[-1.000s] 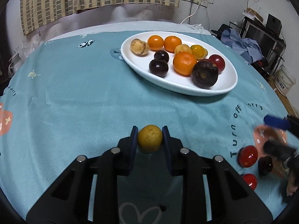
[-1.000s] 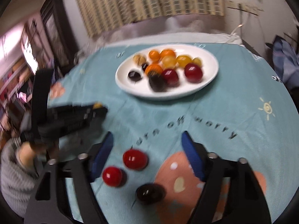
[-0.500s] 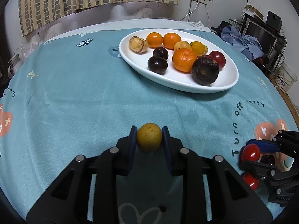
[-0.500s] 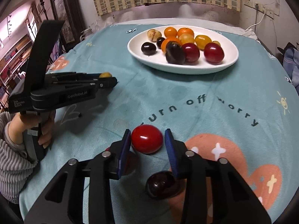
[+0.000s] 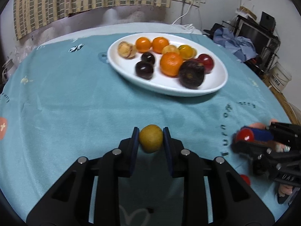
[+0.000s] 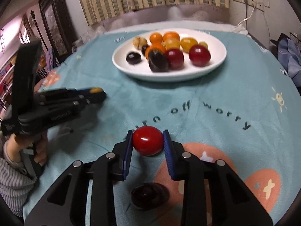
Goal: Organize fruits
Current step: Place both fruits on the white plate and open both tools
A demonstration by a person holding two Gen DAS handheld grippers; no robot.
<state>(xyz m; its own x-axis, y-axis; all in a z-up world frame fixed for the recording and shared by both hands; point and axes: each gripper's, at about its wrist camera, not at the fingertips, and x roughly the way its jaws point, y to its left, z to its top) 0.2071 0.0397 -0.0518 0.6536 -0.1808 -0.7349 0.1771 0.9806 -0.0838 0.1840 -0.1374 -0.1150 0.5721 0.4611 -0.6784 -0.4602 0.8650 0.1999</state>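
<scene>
My left gripper (image 5: 150, 138) is shut on a small yellow fruit (image 5: 150, 140) and holds it above the teal cloth, short of the white oval plate (image 5: 222, 79). The plate holds several oranges, dark plums, red and yellow fruits. My right gripper (image 6: 147, 140) is shut on a red fruit (image 6: 148, 140) lifted off the cloth; it shows in the left wrist view (image 5: 244, 135) at the right. A dark plum (image 6: 147, 195) lies on the cloth under the right gripper. Another red fruit (image 5: 245, 179) lies partly hidden behind it.
The plate also shows in the right wrist view (image 6: 218, 62), far centre. The left gripper with its yellow fruit (image 6: 96, 90) is at the left there. A round table under the teal cloth (image 5: 75, 98) drops off at the right, beside clutter and a white bucket (image 5: 280, 78).
The right gripper closed on the red fruit and has lifted it off the cloth. The left gripper has carried the yellow fruit a little nearer the plate.
</scene>
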